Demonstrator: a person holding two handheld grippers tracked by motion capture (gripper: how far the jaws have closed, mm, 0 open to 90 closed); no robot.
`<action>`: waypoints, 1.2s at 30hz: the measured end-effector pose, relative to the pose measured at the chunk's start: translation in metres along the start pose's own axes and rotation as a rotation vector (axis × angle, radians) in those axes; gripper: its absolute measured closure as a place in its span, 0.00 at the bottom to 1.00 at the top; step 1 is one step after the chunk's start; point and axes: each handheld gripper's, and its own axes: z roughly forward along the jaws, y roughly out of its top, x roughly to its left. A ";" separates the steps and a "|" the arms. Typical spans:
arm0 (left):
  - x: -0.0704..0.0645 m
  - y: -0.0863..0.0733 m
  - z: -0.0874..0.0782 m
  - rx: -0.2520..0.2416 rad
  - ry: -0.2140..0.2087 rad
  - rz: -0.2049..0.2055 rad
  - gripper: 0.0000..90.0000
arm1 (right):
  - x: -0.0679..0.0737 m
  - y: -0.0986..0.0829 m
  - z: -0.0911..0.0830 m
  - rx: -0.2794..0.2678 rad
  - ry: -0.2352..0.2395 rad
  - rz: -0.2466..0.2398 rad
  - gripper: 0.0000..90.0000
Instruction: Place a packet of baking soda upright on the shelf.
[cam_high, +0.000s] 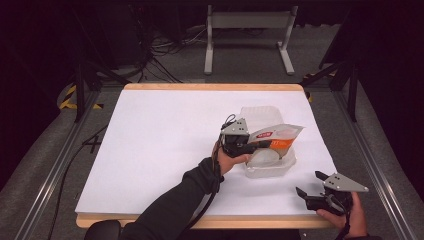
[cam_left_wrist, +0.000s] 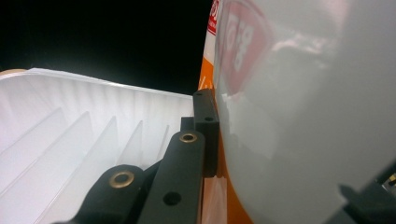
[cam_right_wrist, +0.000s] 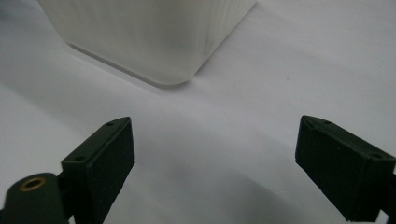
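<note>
Your left gripper (cam_high: 260, 144) clamps the pouch (cam_high: 277, 136) above the tub (cam_high: 267, 167) (likely for dropping in), right gripper (cam_high: 311, 186) spread empty.

I'm working in what looks like a lab or test bay: a white-topped table (cam_high: 165, 150) with a wood edge, framed by aluminium rails (cam_high: 47, 175), grey carpet, loose cables (cam_high: 155, 55) beyond its far edge, dark surroundings.

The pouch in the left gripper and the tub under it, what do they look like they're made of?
Pouch: likely glossy plastic film; it shines with reflections, printed orange, red and white. Tub: seemingly translucent, frosted plastic; milky ribbed walls let light through. The left gripper pinches the pouch.
</note>
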 end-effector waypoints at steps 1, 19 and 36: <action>-0.001 0.000 0.000 0.002 -0.005 0.004 0.99 | 0.000 0.000 0.000 0.000 0.000 0.001 0.14; -0.006 0.007 -0.031 0.040 0.075 0.072 0.83 | -0.001 0.001 -0.002 -0.008 -0.025 0.000 0.14; -0.010 -0.003 -0.064 0.205 0.171 0.168 0.58 | 0.001 0.009 -0.001 -0.032 -0.026 -0.009 0.14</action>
